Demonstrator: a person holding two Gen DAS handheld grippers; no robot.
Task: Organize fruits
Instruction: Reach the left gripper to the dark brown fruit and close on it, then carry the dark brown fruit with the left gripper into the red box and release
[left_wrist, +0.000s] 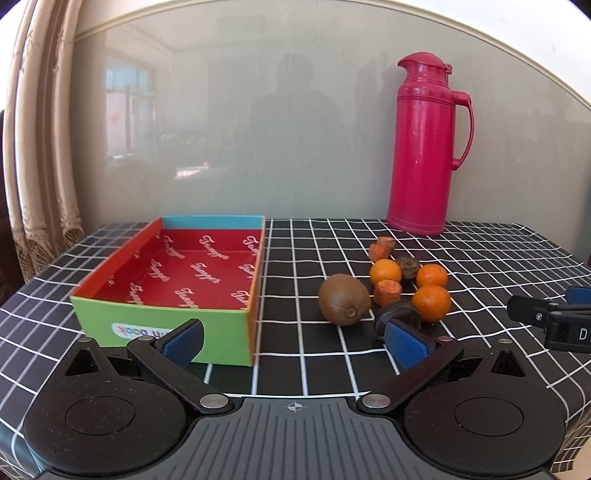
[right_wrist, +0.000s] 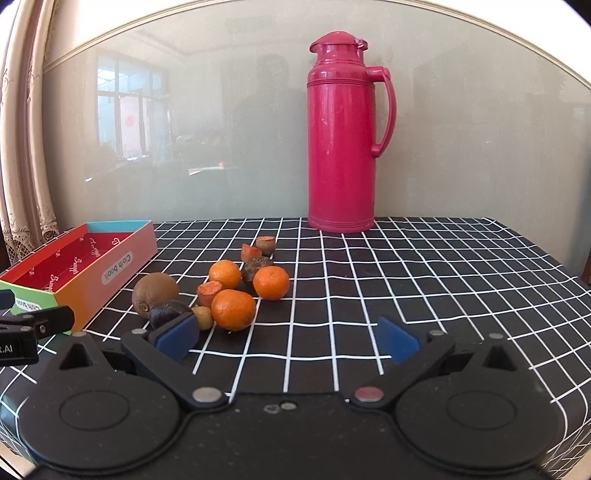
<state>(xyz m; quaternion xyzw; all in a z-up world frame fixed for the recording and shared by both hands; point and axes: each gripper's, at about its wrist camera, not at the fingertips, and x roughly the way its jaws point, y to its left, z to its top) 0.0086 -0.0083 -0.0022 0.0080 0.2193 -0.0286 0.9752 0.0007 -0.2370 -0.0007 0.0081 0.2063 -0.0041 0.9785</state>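
Fruits (right_wrist: 225, 291) clustered beside box (left_wrist: 162, 325); dark fruit (left_wrist: 397, 312) partly hidden; L tongs (left_wrist: 295, 341), R tongs (right_wrist: 286, 338) both apart, empty.

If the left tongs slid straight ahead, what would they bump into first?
Probably nothing soon. The left tongs, open, point along the bare tablecloth between the box and the kiwi. The kiwi sits close to that path, so it might get brushed; depth is hard to judge. Beyond is the wall.
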